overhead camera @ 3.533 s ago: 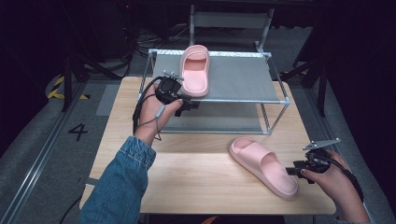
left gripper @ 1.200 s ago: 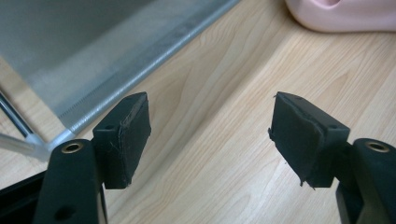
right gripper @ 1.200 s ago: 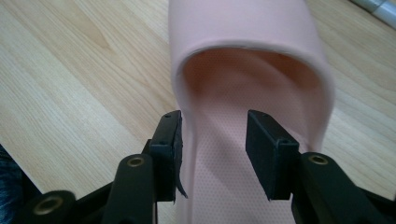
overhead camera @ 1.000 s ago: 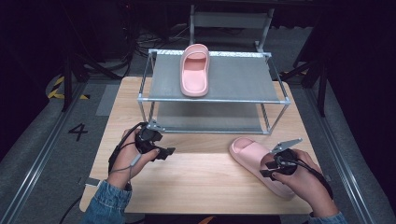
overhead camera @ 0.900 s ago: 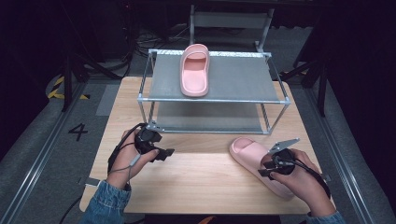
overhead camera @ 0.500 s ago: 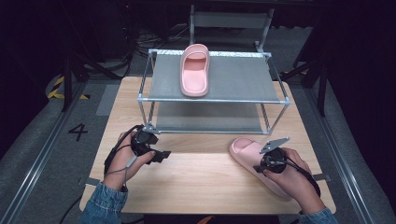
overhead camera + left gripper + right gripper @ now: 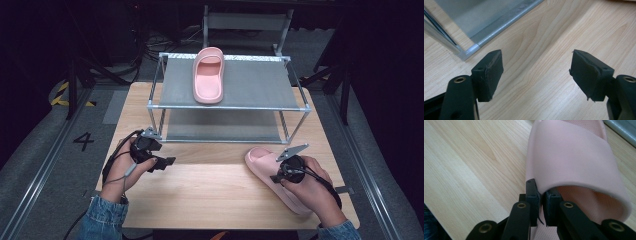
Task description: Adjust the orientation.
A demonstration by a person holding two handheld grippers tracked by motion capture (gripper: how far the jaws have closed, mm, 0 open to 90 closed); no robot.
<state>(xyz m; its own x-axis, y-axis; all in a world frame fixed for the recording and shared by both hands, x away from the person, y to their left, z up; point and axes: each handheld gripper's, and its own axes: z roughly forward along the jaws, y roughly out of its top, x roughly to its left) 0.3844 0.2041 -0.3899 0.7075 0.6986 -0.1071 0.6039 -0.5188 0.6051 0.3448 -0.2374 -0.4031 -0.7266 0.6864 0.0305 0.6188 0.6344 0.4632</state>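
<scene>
A pink slide sandal lies on the right side of the wooden table, just in front of the metal shoe rack. The right gripper has just closed its jaws on the edge of the sandal's strap, pinching it where a second ago they stood apart. Its mate, a second pink sandal, rests on the rack's top shelf. The left gripper hovers over bare wood with jaws spread wide, now slightly nearer the rack's corner.

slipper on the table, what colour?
Plain pale pink slipper, no pattern; clearest in the right gripper view, where the right hand-held gripper pinches its strap edge.
</scene>
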